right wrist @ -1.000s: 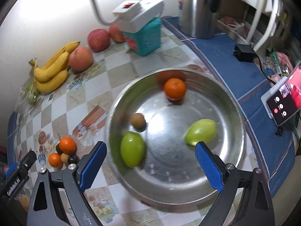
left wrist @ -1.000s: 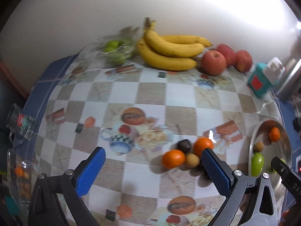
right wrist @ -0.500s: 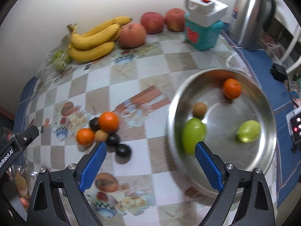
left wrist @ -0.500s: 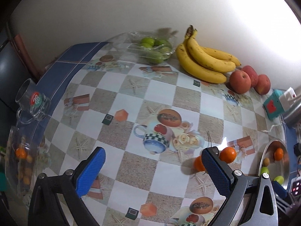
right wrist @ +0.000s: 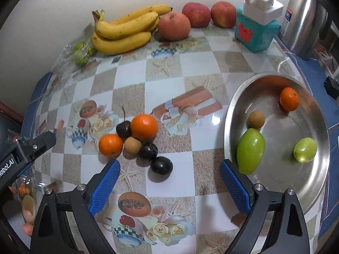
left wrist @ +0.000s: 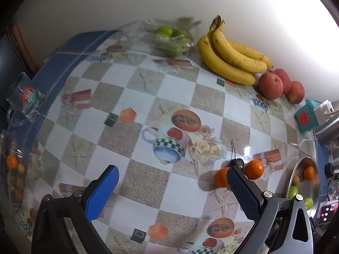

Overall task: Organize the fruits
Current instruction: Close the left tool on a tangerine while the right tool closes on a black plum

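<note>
We hold the right gripper (right wrist: 169, 182) above the tabletop (right wrist: 190, 67) with its blue fingers (right wrist: 103, 188) spread wide and nothing between them. Just beyond the gap lies a small cluster of loose fruit: two dark plums (right wrist: 161, 165) nearest us, a tan round fruit (right wrist: 132, 145) touching the farther plum, a small orange (right wrist: 110, 145) to its left, a larger orange (right wrist: 144, 126) behind it, and a dark cherry (right wrist: 123, 129) with its stem pointing away. To the right of the cluster sits the steel bowl (right wrist: 233, 110), which holds a large green fruit (right wrist: 250, 150) near the right finger, a smaller pale green fruit (right wrist: 305, 149), a tan fruit (right wrist: 256, 119) and an orange (right wrist: 289, 98) at its far side.

Our left gripper (left wrist: 171, 185) is also wide open and empty — it hovers over the checked cloth to the left of the cluster, and its right finger (left wrist: 243, 192) hides part of the oranges (left wrist: 254, 169) from that view.

Along the far wall we see a bunch of bananas (right wrist: 125, 31), three red apples (right wrist: 173, 26) in a row to its right, and a clear pack of green fruit (right wrist: 81, 51) to its left. Further right stand a teal box (right wrist: 256, 33) with a white plug on top and a steel kettle (right wrist: 300, 21). At the left edge — seen from the left wrist — a glass mug (left wrist: 25, 101) stands on the blue border.
</note>
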### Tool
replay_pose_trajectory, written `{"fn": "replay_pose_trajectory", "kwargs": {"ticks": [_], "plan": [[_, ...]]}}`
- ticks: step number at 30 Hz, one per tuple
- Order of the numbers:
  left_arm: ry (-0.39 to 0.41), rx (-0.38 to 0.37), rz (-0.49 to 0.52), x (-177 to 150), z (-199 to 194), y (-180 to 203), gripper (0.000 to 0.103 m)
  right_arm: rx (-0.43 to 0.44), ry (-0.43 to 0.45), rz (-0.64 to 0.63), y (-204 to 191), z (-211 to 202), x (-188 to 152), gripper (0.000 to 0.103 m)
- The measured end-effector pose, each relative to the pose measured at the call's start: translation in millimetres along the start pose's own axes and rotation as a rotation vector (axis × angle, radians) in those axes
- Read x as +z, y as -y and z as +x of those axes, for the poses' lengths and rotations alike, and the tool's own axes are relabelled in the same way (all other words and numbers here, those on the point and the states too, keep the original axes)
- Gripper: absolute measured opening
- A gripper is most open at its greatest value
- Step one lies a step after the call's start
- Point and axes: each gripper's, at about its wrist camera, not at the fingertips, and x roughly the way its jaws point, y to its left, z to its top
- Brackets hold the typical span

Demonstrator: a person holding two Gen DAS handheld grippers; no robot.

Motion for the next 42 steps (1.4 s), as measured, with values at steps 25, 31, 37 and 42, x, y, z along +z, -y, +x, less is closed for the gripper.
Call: {"fn": "replay_pose_trajectory", "kwargs": {"ticks": [25, 31, 37, 42], "plan": [[-0.166, -0.085, 0.076, -15.8, 52.1, 43.4, 0.103, 0.025, -0.112, -0.004, -2.1, 44.7, -7.5, 0.095], [-0.181, -0.124, 0.066, -13.0, 54.8, 41.2, 0.103, 0.015, -0.105, -0.006, -3.2, 47.8, -6.4, 0.095], [-0.171, -0.151, 0.08, -8.9, 58.4, 49.3, 0.099, 0.025, -0.086, 0.023, 3.5, 45.3, -5.2, 0.094], [-0.165, -0.171, 0.103, -9.4, 60.4, 57.3, 0.086, 0.034, -0.068, 0.034, 5.8, 41.6, -5.2, 0.081]]}}
